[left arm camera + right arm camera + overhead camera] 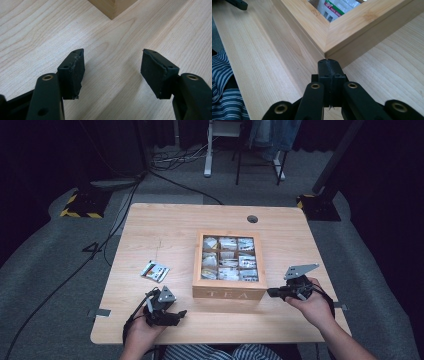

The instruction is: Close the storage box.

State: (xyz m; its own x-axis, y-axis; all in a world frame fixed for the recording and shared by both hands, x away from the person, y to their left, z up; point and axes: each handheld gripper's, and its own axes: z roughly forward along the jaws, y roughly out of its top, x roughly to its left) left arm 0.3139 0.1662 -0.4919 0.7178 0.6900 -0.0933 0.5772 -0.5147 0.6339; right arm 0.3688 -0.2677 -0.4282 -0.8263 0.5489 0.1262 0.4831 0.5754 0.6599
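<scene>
A wooden tea box (229, 292) with a glass lid and "TEA" on its front stands mid-table, its compartments full of tea bags. My left gripper (181, 313) rests near the table's front edge, left of the box, pointing right. Its jaws are open, and the pads (75, 72) have only bare wood between them; a corner of the box (112, 8) lies ahead. My right gripper (270, 292) is shut with nothing in it, its tip (329, 65) right at the box's front right corner (327, 51). Whether it touches the corner I cannot tell.
A loose tea bag packet (155, 271) lies on the table (165, 225) left of the box. A round cable hole (252, 219) sits near the far edge. The person's striped clothing (222, 85) is at the near edge. Cables and stands cover the floor beyond.
</scene>
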